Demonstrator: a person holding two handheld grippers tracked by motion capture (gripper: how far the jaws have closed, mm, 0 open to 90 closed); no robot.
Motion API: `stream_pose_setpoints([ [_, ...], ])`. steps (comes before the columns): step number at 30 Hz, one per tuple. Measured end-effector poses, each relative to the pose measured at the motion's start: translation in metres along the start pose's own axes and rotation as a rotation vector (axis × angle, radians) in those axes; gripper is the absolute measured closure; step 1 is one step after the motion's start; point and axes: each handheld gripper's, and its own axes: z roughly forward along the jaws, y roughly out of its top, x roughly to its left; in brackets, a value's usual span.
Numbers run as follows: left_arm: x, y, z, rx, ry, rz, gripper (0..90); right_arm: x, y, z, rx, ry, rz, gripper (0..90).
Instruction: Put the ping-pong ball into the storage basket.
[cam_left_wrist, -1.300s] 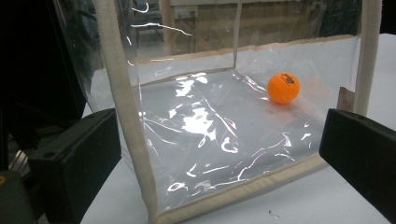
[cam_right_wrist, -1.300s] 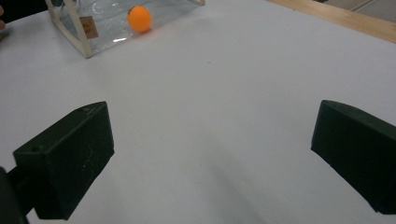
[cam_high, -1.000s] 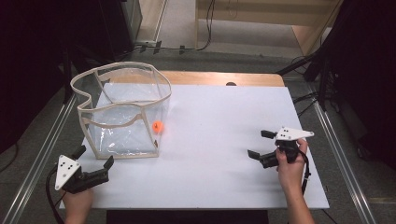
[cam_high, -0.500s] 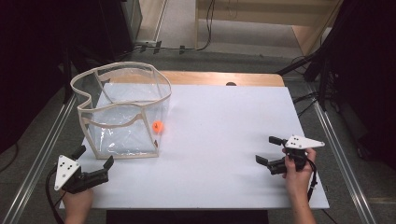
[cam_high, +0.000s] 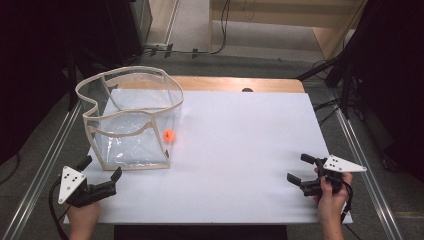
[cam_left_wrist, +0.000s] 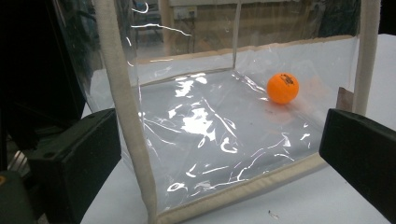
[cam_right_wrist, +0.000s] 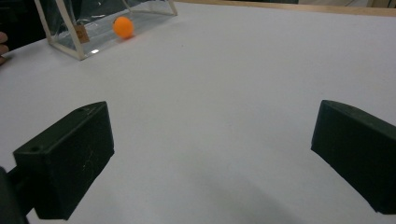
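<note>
A clear plastic bag (cam_high: 131, 120) with beige trim stands open on the white table (cam_high: 240, 145) at the left. An orange ball (cam_high: 169, 135) lies inside it against the right wall, also clear in the left gripper view (cam_left_wrist: 282, 87) and far off in the right gripper view (cam_right_wrist: 123, 26). My left gripper (cam_high: 100, 176) rests open at the table's front left corner, just in front of the bag (cam_left_wrist: 196, 121), holding nothing. My right gripper (cam_high: 301, 169) sits open near the front right edge, pointing left across bare table, with nothing between its jaws.
Metal rails (cam_high: 45, 165) run along both sides of the table. A wooden strip (cam_high: 235, 84) borders the far edge, with a small dark knob (cam_high: 247, 90) on it. Cables (cam_high: 220, 30) cross the floor behind.
My right gripper has drawn back toward the front right edge of the table and lowered. The left gripper, the bag and the ball have not moved.
</note>
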Motion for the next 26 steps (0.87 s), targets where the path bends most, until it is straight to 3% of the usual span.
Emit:
stream_pose_setpoints([
  [10, 0.0, 0.0, 0.0, 0.003, 0.004, 0.0, 0.0, -0.012, -0.007, -0.013, -0.019, -0.045, 0.022, 0.0],
  [14, 0.0, 0.0, 0.001, 0.005, 0.004, 0.002, 0.0, -0.013, -0.006, -0.013, -0.026, -0.037, 0.019, 0.0],
  [18, 0.003, 0.0, 0.0, 0.001, 0.005, -0.023, 0.0, -0.014, -0.006, -0.011, -0.027, -0.03, 0.012, 0.0],
  [26, 0.002, 0.001, 0.001, 0.01, 0.015, -0.012, 0.0, -0.019, -0.007, -0.014, -0.048, -0.027, 0.032, 0.0],
])
